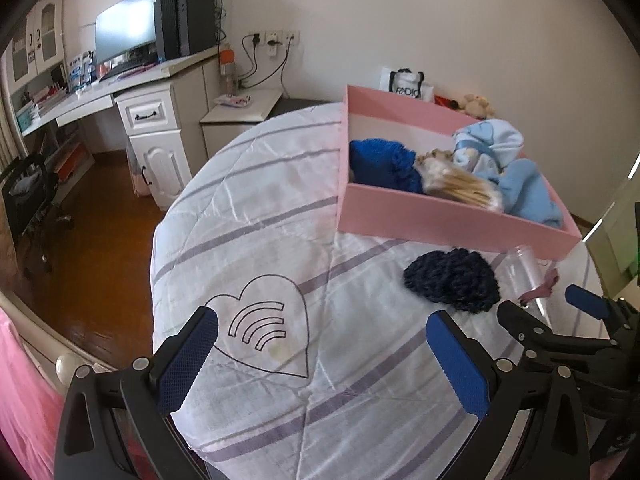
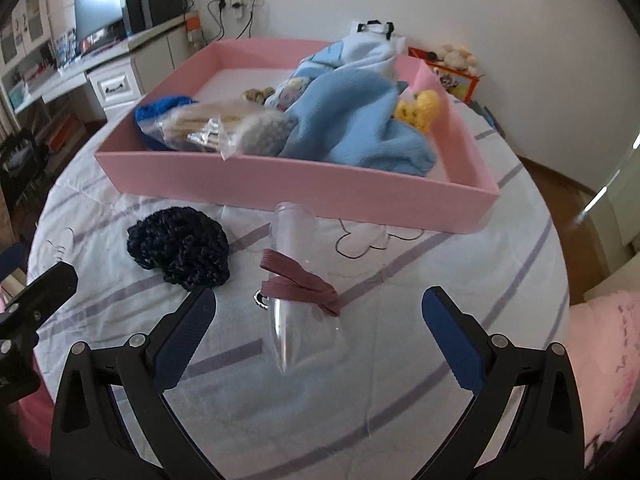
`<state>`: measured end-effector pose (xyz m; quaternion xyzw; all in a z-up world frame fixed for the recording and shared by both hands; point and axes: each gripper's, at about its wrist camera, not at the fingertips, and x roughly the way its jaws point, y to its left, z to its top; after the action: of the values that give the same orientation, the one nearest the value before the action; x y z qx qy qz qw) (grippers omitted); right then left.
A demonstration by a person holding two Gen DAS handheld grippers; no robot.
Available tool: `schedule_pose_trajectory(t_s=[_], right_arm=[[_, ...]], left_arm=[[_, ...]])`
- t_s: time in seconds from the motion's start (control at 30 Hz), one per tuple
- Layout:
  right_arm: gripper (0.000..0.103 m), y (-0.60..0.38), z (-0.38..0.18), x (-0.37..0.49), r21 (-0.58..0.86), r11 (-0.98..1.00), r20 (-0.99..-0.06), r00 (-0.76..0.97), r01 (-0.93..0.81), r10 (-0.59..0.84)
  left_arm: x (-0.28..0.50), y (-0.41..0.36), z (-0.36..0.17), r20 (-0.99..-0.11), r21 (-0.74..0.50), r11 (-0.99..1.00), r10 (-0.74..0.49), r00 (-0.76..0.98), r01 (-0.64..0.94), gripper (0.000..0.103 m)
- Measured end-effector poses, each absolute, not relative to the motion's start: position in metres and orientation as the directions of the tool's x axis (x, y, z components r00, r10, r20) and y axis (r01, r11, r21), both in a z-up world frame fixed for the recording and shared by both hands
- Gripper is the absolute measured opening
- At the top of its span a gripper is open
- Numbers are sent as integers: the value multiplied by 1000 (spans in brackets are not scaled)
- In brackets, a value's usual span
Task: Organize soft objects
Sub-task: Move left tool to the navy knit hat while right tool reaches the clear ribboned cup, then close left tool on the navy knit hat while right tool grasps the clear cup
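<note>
Tools spread wide over the bed, pink box ahead

From my seat I read everything off the pink box [image 2: 296, 196], which sits on the striped bed quilt [image 1: 256, 216]. My right tool [image 2: 318, 322] has its fingers set far apart with nothing between the pads; it hangs over the quilt on the near side of the box. My left tool [image 1: 322, 344] is just as wide and holds nothing, lower and to the left of the box's near corner.

Between the box's near wall and my right tool lies a clear plastic pouch [image 2: 290, 320] with a maroon strap [image 2: 300, 280] across it; its far end reaches almost to the box wall. Just left of the pouch, also on the near side of the box, lies a dark navy knitted piece [image 2: 180, 252], apart from the wall. Open quilt stretches right of the pouch and left of the knit, as far as the bed's rounded edge.

Inside the box I see a light blue fleece [image 2: 356, 128] heaped toward the right, a royal blue knit [image 1: 384, 164] at the left end, a bagged tan bundle [image 2: 200, 126] between them, and a yellow knitted toy [image 2: 418, 110] against the right wall.

Beyond the box's left end stands a white counter [image 1: 120, 88] with a monitor [image 1: 124, 28], on a brown wooden floor [image 1: 100, 240].
</note>
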<state>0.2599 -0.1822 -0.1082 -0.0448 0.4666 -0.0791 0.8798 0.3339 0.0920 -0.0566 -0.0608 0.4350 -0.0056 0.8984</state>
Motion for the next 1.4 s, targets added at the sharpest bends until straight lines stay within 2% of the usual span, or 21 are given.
schedule_pose_trajectory(t_s=[0.1,0.17,0.3,0.37,0.43,0.57,0.87,0.97,1.0,1.07,1.13,1.33,1.4], right_arm=[[93,-178,-114,263,-160,983,-817,548,85,-180],[79,-178,-117,263,-153,985,-821,544,79,-171],[66,-183,-122,265,-127,989,-830,539,70,-144],[48,-187,-121,262,-112,991,-826,547,73,-134],[38,-194,-119,258,-95,993,-823,554,76,-122],[38,-213,-115,253,-38,994,-823,561,105,-91],[38,-247,-105,253,-78,977,-803,569,196,-178],[40,-259,-107,254,-59,979,-810,564,196,-161],[42,-262,-107,254,-50,980,-812,564,191,-151],[54,-262,-108,257,-55,982,-811,565,182,-151],[61,-262,-109,256,-85,978,-806,565,190,-180],[66,-267,-115,260,-93,976,-803,565,198,-191],[66,-267,-115,262,-97,976,-801,567,194,-192]], left_arm=[[337,94,-61,-788,-113,992,-59,613,-50,103],[337,94,-62,-789,-114,992,-61,611,-48,103],[336,91,-60,-787,-112,993,-68,613,-34,103],[335,87,-58,-787,-112,993,-75,612,-22,103],[335,81,-58,-786,-116,993,-88,612,-6,103],[338,67,-57,-788,-124,992,-118,604,31,103],[361,34,-62,-802,-173,980,-197,564,96,103],[374,24,-68,-813,-180,978,-206,545,101,103],[377,22,-70,-817,-185,977,-210,537,102,103],[384,19,-75,-825,-196,975,-220,521,103,103],[389,17,-79,-830,-189,977,-212,516,97,103],[398,15,-83,-821,-181,979,-201,534,90,103],[398,16,-85,-816,-182,979,-203,542,91,98]])
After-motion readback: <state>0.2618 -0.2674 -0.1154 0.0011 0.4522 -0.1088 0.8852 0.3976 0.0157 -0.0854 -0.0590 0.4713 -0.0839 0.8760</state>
